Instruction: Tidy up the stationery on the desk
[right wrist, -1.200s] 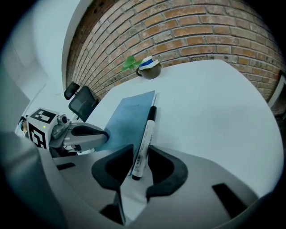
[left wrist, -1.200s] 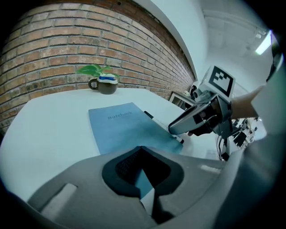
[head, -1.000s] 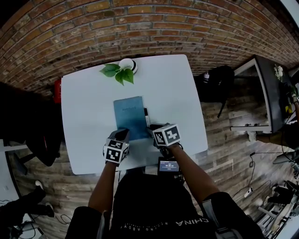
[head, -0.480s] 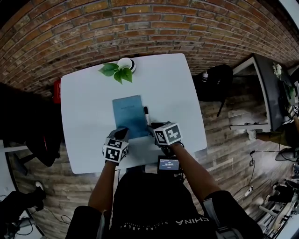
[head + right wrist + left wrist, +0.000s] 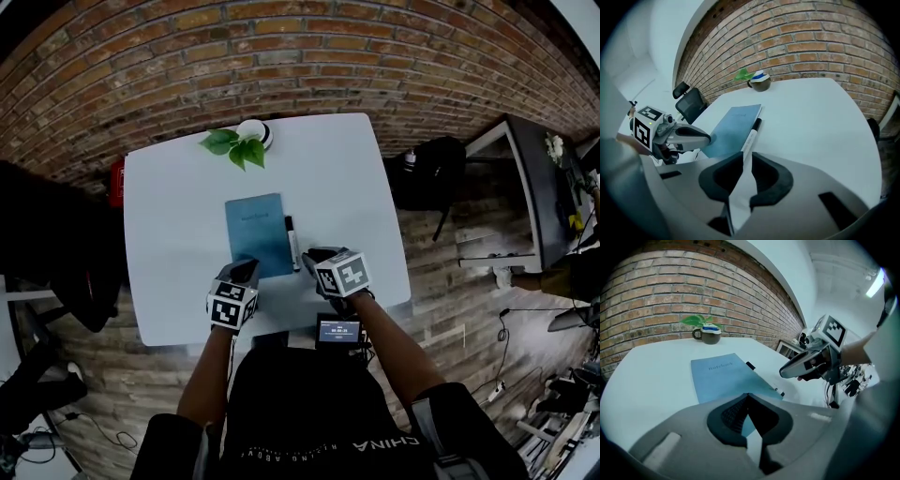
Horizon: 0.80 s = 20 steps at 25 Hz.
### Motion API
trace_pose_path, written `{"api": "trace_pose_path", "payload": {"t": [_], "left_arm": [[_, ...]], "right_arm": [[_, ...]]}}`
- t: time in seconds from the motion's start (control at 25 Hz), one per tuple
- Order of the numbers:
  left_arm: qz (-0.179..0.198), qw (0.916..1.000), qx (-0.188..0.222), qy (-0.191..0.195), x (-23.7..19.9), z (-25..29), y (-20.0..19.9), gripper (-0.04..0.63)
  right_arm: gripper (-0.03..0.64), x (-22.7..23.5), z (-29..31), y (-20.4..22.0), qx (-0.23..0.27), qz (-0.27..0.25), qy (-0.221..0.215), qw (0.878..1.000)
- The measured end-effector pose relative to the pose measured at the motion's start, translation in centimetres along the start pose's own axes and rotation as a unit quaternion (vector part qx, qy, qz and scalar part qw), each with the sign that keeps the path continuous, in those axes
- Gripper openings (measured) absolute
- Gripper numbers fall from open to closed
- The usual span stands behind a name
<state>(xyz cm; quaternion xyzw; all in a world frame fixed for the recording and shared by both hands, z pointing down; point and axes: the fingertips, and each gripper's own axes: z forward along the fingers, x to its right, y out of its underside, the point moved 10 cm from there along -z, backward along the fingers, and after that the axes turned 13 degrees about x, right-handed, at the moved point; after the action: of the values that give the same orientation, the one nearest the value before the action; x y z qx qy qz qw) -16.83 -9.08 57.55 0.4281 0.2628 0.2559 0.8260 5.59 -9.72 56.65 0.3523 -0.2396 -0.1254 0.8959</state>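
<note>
1. At the far left edge of the white surface (image 5: 178, 244) a small red object (image 5: 115, 183) sits against the rim. It is too small to identify.
2. Your left tool (image 5: 246, 272) is in the lower middle of the head view, left of centre. Its jaws are closed together. The tips sit at the near left corner of the notebook. Whether they press on the cover cannot be told.
3. The blue notebook (image 5: 258, 234) lies flat and closed in the middle of the surface, with its long sides running away from you.
4. Above the notebook, at the far edge of the surface by the brick wall (image 5: 281, 56), stands a mug (image 5: 256, 131). Green leaves (image 5: 232, 143) spill out to its lower left.
5. A pen (image 5: 292, 242) lies on the surface just beside the right edge of the notebook, parallel to it. Its black cap is at the far end and its white barrel points toward you.
6. Your right tool (image 5: 309, 255) is in the lower middle, right of centre, just right of the pen's near end. Its jaws have just been closing and now stand a narrow gap apart. In the right gripper view the pen's near end lines up with that gap at the tips, but the pads do not appear to clamp it.
7. Below the right tool, at the near edge, is a small device (image 5: 338, 331) with a lit screen.
</note>
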Motion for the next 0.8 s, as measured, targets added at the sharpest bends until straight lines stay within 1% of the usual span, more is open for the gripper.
{"api": "trace_pose_path", "payload": {"t": [0.16,0.32,0.48,0.8], "left_arm": [[-0.004,0.9999,0.009,-0.011,1.2,-0.1,-0.2,0.011],[-0.008,0.9996,0.014,-0.024,2.9,-0.3,0.1,0.011],[-0.007,0.9991,0.018,-0.039,5.3,-0.3,0.6,0.011],[-0.023,0.9967,0.033,-0.071,11.0,-0.2,1.9,0.011]], "right_arm": [[0.039,0.1,-1.0,0.3,0.012,-0.026,-0.004,1.000],[0.018,0.6,-2.2,0.9,0.023,-0.041,-0.017,0.999],[0.011,1.2,-3.7,1.5,0.031,-0.061,-0.040,0.997],[0.009,2.2,-6.7,3.1,0.036,-0.119,-0.084,0.989]]}}
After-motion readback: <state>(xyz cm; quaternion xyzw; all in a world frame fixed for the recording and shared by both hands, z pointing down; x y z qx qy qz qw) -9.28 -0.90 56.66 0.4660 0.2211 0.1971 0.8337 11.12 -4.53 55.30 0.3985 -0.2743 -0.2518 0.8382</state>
